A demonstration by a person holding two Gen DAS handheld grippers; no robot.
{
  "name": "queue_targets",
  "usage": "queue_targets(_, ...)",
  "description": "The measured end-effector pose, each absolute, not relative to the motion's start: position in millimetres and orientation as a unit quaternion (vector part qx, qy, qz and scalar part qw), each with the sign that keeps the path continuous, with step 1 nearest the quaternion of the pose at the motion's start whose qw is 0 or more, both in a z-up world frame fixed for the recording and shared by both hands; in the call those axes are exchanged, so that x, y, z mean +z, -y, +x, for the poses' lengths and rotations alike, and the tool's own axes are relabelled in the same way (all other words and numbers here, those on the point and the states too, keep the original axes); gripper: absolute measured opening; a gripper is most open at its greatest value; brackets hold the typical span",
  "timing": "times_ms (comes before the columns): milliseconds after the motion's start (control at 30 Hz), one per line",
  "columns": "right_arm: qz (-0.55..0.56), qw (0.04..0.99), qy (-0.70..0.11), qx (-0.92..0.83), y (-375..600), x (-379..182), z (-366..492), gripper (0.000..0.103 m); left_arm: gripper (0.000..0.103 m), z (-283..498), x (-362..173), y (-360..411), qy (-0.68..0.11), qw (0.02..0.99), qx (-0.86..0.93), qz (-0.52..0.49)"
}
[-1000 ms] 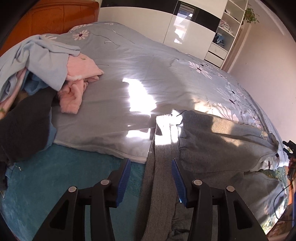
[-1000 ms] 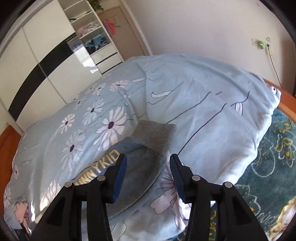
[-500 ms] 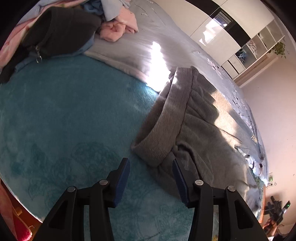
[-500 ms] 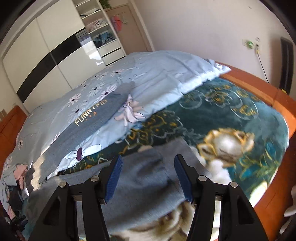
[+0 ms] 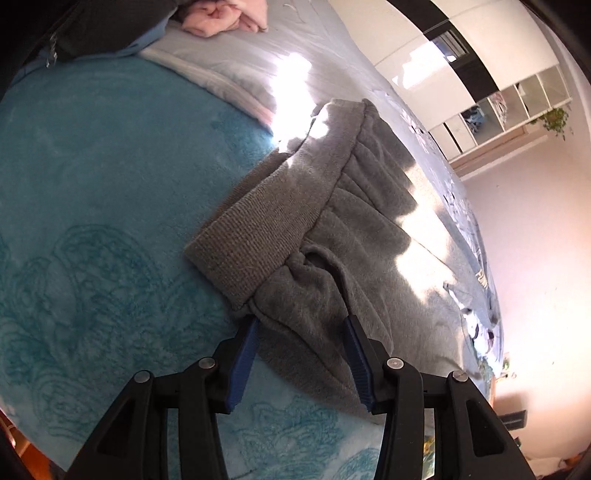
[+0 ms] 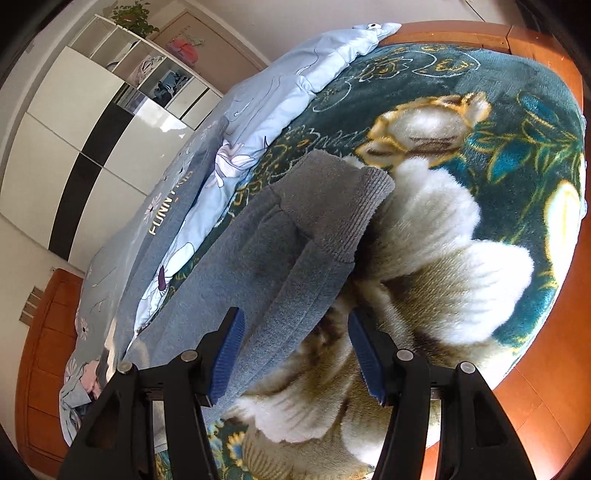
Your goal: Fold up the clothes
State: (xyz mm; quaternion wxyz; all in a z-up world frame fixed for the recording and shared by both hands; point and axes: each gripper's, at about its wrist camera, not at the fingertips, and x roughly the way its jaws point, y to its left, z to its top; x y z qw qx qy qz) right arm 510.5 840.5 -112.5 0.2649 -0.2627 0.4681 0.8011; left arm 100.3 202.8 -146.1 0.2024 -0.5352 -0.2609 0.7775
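Note:
Grey sweatpants (image 5: 369,221) lie spread across the bed. In the left wrist view their ribbed waistband (image 5: 258,236) lies on the teal blanket, and my left gripper (image 5: 301,325) is open, its blue pads straddling the fabric just below the waistband corner. In the right wrist view one pant leg (image 6: 258,266) ends in a ribbed cuff (image 6: 340,206) on the patterned blanket. My right gripper (image 6: 295,317) is open, with the leg's edge lying between its pads a little short of the cuff. Whether the pads touch the cloth cannot be told.
A teal plush blanket (image 5: 92,166) covers the near side of the bed, and a pale blue floral quilt (image 5: 258,48) lies behind it. Pink and dark clothes (image 5: 221,14) are piled at the far left. The wooden bed frame (image 6: 546,369) edges the dark flowered blanket (image 6: 517,129).
Both grippers have come down and closer to the pants: the left one up to the waistband corner, the right one up to the leg near the cuff. Both stayed open.

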Motion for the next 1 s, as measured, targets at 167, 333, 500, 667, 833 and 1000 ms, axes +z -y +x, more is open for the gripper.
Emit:
queue_targets(167, -0.244, 0.252, -0.495, 0.795, -844.2, -116.6, 513.6, 0.037, 0.022, 102.5, -145.1, -200.6, 0.271, 0.194, 0.784, -0.523)
queue_targets(333, -0.237, 0.244, -0.501, 0.796, -847.7, -110.0, 510.9, 0.005, 0.005, 106.6, -136.1, -198.8, 0.278, 0.204, 0.789, -0.509)
queue_targets(500, -0.185, 0.224, -0.474, 0.831, -849.1, -56.3, 512.1, 0.003, 0.005, 113.6, -99.7, -188.3, 0.296, 0.241, 0.797, -0.468)
queue_targets(667, -0.157, 0.213, -0.455, 0.850, -856.9, -10.2, 491.0, 0.003, 0.005, 108.4, -65.3, -187.4, 0.303, 0.271, 0.795, -0.449)
queue_targets(833, -0.155, 0.216, -0.437, 0.859, -875.2, 23.7, 443.1, 0.003, 0.005, 71.8, -40.2, -192.8, 0.339, 0.292, 0.768, -0.459)
queue_targets(1000, -0.173, 0.230, -0.415, 0.863, -900.7, 41.7, 372.7, 0.003, 0.005, 24.9, -28.6, -210.1, 0.355, 0.281, 0.757, -0.471)
